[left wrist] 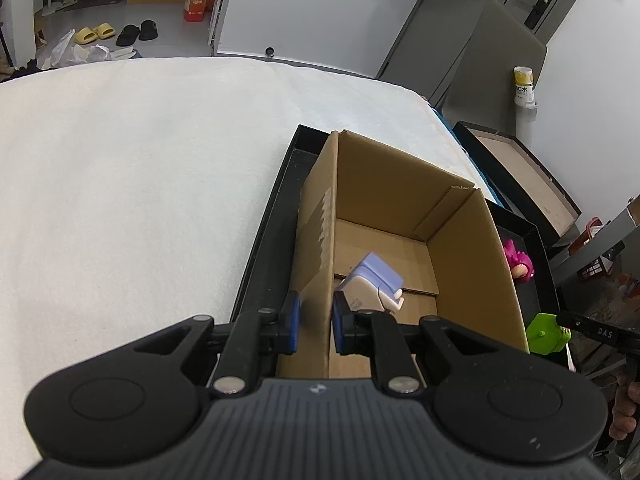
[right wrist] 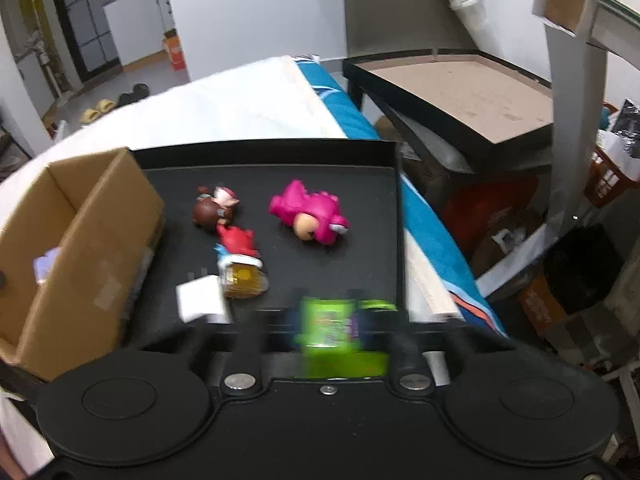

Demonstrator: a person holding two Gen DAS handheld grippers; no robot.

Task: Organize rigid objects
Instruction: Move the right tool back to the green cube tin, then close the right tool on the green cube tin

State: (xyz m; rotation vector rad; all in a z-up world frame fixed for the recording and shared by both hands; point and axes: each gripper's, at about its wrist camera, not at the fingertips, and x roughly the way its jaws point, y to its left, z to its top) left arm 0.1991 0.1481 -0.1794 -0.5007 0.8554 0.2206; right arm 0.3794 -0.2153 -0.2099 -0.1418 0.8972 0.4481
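An open cardboard box stands on a black tray, with a lilac toy lying inside. My left gripper is shut on the box's left wall, one pad on each side. My right gripper is shut on a green toy, blurred, above the tray's near edge; the toy also shows in the left wrist view. On the tray lie a pink figure, a brown figure, a red figure on a yellow base and a white block.
The tray rests on a white bed cover with a blue mattress edge. A low black-framed table stands to the right, with bins and clutter on the floor.
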